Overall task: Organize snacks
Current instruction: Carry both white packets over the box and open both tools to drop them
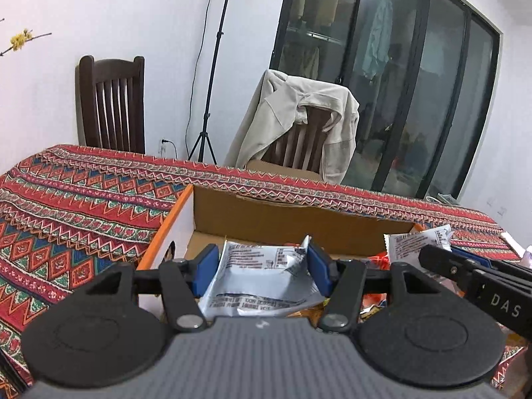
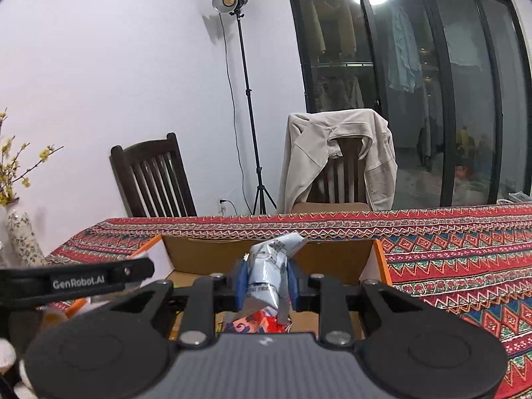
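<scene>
My left gripper (image 1: pixel 262 271) is shut on a silver snack packet (image 1: pixel 259 282), printed side up and crumpled between the blue pads. It hangs over the open cardboard box (image 1: pixel 292 219) with orange edges. My right gripper (image 2: pixel 266 284) is shut on another silver snack packet (image 2: pixel 271 266), pinched narrow and standing upright over the same cardboard box (image 2: pixel 335 259). The right gripper's arm (image 1: pixel 478 276) and its packet (image 1: pixel 419 241) show at the right of the left wrist view. The left gripper's arm (image 2: pixel 73 282) crosses the left of the right wrist view. Red and orange packets (image 2: pixel 262 324) lie in the box below.
The box sits on a table under a red patterned cloth (image 1: pixel 83 206). Two dark wooden chairs (image 1: pixel 113 103) stand behind it, one draped with a beige jacket (image 1: pixel 299 116). A light stand (image 2: pixel 246 99) is by the wall, and a flowered vase (image 2: pixel 23 239) at the table's left end.
</scene>
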Demonstrator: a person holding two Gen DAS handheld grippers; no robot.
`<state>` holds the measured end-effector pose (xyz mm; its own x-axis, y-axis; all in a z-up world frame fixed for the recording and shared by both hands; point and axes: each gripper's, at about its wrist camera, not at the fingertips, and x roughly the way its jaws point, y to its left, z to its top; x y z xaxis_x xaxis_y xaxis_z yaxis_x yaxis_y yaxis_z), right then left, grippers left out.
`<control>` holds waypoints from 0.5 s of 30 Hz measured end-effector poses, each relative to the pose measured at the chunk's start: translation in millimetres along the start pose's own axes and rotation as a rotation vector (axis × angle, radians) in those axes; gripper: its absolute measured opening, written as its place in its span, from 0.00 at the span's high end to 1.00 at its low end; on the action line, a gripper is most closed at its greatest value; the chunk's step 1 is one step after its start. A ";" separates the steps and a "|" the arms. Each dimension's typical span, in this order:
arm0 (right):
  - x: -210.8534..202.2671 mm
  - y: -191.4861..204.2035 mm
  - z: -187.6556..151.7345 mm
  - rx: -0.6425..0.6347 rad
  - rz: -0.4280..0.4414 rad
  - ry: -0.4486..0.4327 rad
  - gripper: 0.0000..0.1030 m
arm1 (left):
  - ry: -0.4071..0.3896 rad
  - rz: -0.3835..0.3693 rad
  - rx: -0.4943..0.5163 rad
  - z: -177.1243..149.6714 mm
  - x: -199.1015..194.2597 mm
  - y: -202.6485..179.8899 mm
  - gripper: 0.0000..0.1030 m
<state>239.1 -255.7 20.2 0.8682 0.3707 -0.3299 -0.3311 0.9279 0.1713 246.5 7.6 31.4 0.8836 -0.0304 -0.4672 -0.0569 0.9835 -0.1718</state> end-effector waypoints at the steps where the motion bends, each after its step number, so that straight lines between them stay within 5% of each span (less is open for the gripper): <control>1: 1.6 -1.9 -1.7 0.004 0.005 0.005 0.76 | 0.000 -0.002 0.000 -1.0 0.9 0.9 0.41; 6: 6.9 -6.9 -7.1 0.016 0.008 0.032 0.67 | -0.009 -0.009 0.015 -5.5 1.3 0.7 0.24; 8: 7.4 -10.3 -8.4 0.025 0.004 0.040 0.66 | -0.020 -0.012 0.018 -7.0 -1.0 1.3 0.08; 10: 6.9 -13.3 -8.7 0.037 0.000 0.045 0.45 | -0.048 -0.002 0.006 -7.5 -4.7 3.3 0.00; 12: 5.0 -15.6 -10.0 0.043 -0.016 0.037 0.13 | -0.058 0.001 -0.005 -6.1 -7.2 5.4 0.00; 15: 3.8 -16.1 -10.9 0.045 -0.033 0.033 0.01 | -0.053 0.010 -0.030 -5.5 -6.8 9.3 0.00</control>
<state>243.7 -268.8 6.0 0.8657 0.3413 -0.3661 -0.2846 0.9374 0.2008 237.4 16.0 28.2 0.9062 -0.0102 -0.4227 -0.0794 0.9778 -0.1938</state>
